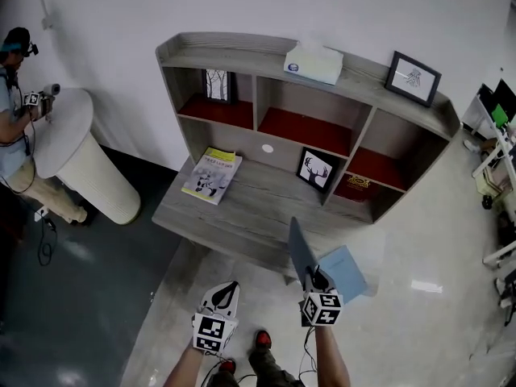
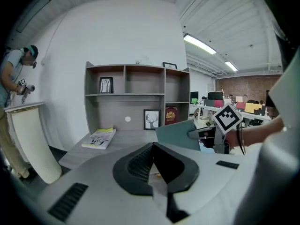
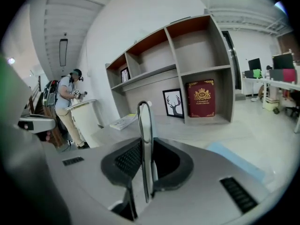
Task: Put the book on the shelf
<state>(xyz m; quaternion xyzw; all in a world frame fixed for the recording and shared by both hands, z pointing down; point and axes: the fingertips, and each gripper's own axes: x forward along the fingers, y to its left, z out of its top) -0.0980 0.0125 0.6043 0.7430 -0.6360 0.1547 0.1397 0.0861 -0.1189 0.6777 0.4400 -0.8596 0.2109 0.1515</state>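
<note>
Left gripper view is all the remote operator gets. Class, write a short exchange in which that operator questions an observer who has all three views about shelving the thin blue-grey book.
Operator: Is the thin blue-grey book really gripped?
Observer: Yes. The right gripper view shows the right gripper shut on it, with the book edge-on and upright between the pads.
Operator: What sits on top of the grey wooden shelf unit?
Observer: The head view shows a white tissue box there, left of the black-framed picture.
Operator: Are the upper compartments bare wood inside?
Observer: No. From above, their floors are red.
</note>
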